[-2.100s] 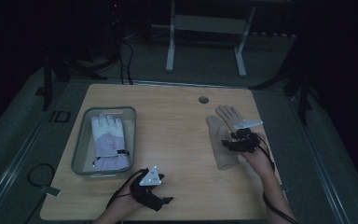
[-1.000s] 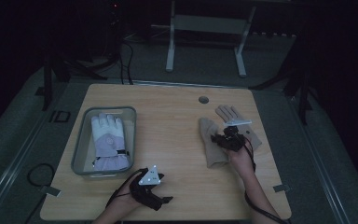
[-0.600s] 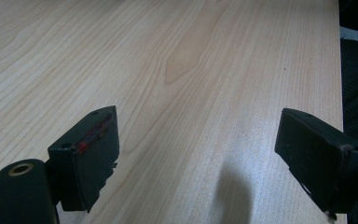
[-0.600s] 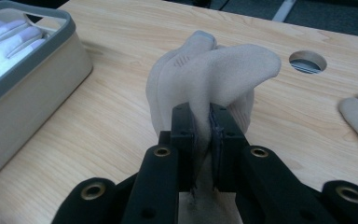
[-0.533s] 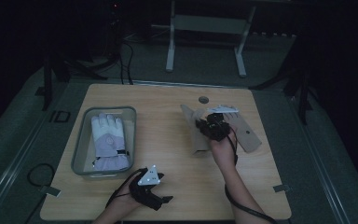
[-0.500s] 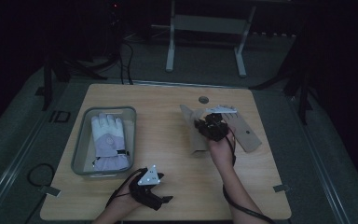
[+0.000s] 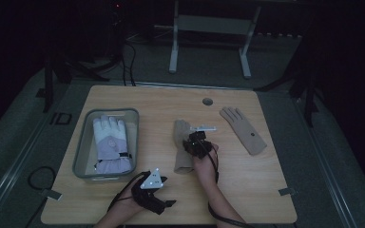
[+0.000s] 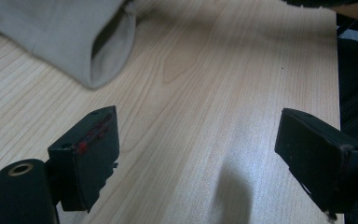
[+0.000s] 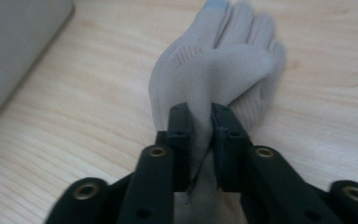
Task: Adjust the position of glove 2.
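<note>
**Right tongs pinching beige glove at mid-worktop; left tongs idle and apart**

The right tongs sit near the middle of the worktop, over a beige glove that lies lengthwise with its cuff toward the person. In the right gripper view the two black jaws stand close together with a raised fold of the glove caught between them; the fabric bunches up from the pinch while the glove's fingers lie flat on the wood beyond. The jaws have just been opening slightly, with the fold between them and the pads in contact with it.

The left tongs rest near the front edge of the worktop, held in the person's left hand. In the left gripper view the jaws stand wide apart with bare wood between them. The open cuff of the beige glove shows at the upper left of that view, apart from the jaws.

A second beige glove lies flat, palm side up or down I cannot tell, toward the right rear of the worktop, well apart from the first. A clear bin stands at the left side and holds a white and lilac glove, laid flat inside it. A small round grommet sits near the rear edge.
</note>
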Demonstrator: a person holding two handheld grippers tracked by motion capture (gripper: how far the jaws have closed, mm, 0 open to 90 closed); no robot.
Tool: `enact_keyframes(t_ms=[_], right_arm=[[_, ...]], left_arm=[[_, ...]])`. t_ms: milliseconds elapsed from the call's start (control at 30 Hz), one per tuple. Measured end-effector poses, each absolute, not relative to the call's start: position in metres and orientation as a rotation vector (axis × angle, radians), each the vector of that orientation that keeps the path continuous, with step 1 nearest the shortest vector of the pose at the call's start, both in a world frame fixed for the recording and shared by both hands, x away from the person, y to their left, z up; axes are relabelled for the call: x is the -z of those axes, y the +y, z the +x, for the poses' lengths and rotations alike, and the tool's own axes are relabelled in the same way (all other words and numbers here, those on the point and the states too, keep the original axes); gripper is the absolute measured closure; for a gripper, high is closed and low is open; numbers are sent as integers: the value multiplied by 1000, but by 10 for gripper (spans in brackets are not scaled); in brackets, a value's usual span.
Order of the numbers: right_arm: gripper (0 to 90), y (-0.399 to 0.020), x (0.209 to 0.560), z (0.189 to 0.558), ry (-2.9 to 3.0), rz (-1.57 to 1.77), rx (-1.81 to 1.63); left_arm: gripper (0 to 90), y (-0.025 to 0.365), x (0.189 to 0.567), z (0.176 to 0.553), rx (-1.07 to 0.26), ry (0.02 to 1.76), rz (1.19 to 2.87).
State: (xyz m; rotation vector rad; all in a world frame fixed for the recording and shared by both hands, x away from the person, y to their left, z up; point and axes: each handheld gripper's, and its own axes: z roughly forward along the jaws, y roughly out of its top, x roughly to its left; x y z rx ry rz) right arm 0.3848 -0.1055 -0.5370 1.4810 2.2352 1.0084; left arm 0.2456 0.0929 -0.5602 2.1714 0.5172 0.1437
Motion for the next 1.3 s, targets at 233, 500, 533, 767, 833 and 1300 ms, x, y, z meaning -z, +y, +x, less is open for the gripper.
enact_keyframes(t_ms=[233,500,533,767,833,1300], right_arm=[[579,-101,551,382,2290,1387,-901],[488,-108,533,379,2295,1327,-942],[488,-108,533,379,2295,1327,-942],[472,-147,511,382,2219,1288,-938],[477,-163,507,386,2212,1293,-951],[508,-267,495,404,2131,1271,-936]], left_arm=[[140,93,560,246,-143,520,2172],[140,93,559,246,-138,534,2176],[140,93,559,246,-138,534,2176],[140,93,558,246,-134,528,2171],[140,93,558,247,-132,527,2169],[140,92,559,247,-118,526,2177]])
